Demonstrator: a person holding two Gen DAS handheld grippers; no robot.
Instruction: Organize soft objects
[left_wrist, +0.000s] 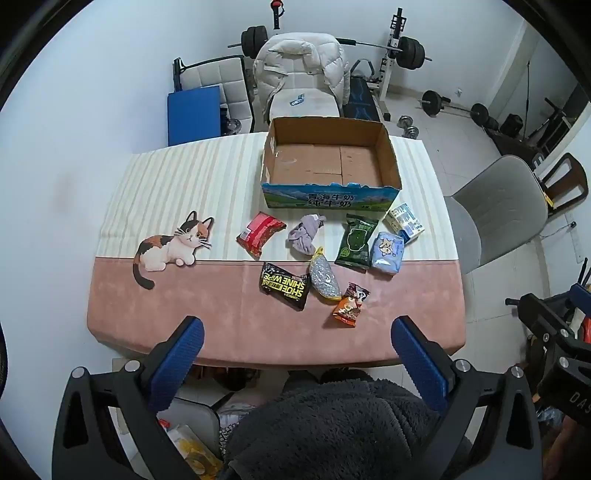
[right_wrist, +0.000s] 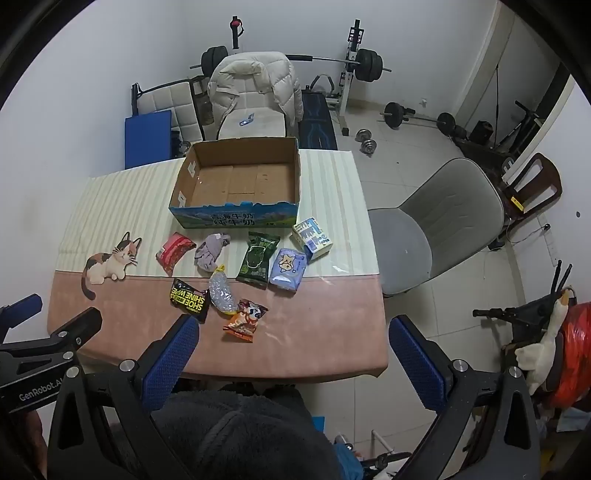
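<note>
An empty cardboard box (left_wrist: 384, 147) (right_wrist: 288, 166) stands at the back of the table. In front of it lie several soft items: a red packet (left_wrist: 260, 238) (right_wrist: 175, 251), a purple cloth (left_wrist: 304, 236) (right_wrist: 210, 249), a green pack (left_wrist: 356, 240) (right_wrist: 258, 264), a blue tissue pack (left_wrist: 388, 251) (right_wrist: 288, 269), a white carton (left_wrist: 404, 219) (right_wrist: 312, 234), a black wipes pack (left_wrist: 284, 290) (right_wrist: 189, 299), a silver pouch (left_wrist: 324, 277) (right_wrist: 221, 291) and an orange snack bag (left_wrist: 351, 304) (right_wrist: 245, 319). My left gripper (left_wrist: 297, 343) and right gripper (right_wrist: 293, 345) are both open and empty, above the table's near edge.
The table (left_wrist: 147, 302) has a pink and striped cover with a cat print (left_wrist: 170, 247). A grey chair (left_wrist: 495, 206) (right_wrist: 443, 221) stands to the right. A chair with a white jacket (left_wrist: 303, 66) and weight equipment (right_wrist: 365, 64) stand behind the table. My lap in dark fleece (left_wrist: 332, 424) is below.
</note>
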